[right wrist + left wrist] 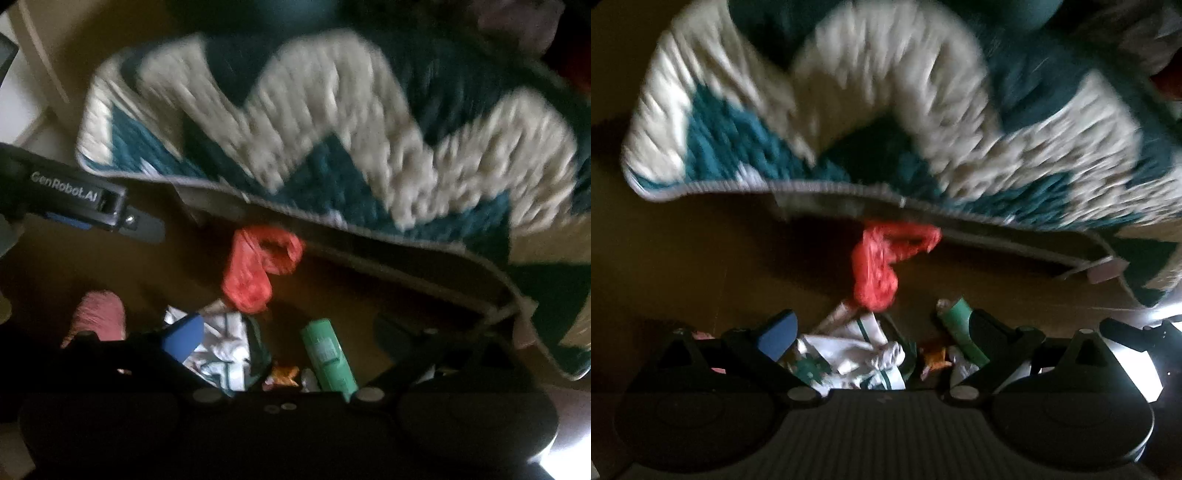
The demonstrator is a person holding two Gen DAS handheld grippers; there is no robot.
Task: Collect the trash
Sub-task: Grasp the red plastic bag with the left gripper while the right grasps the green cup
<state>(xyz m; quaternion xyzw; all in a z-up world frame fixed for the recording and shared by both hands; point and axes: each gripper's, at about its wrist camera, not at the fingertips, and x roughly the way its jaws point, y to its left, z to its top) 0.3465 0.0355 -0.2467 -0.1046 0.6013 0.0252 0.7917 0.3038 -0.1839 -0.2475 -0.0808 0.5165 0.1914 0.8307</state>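
A pile of trash lies on the brown floor. A crumpled red plastic bag [882, 266] lies by the rug edge; it also shows in the right wrist view [255, 271]. Below it lie white-and-green wrappers [860, 354] [229, 350], a green tube [960, 336] [328, 358] and a small orange wrapper [934, 360] [282, 374]. My left gripper [882, 339] is open just above the wrappers, holding nothing. My right gripper [284, 343] is open over the same pile, holding nothing. The left gripper's body also shows at the left of the right wrist view [81, 203].
A shaggy teal-and-cream rug [886, 122] [332, 140] fills the far side, its near edge lifted off the floor. A pink fuzzy object [98, 317] lies to the left of the pile. Both views are blurred and dim.
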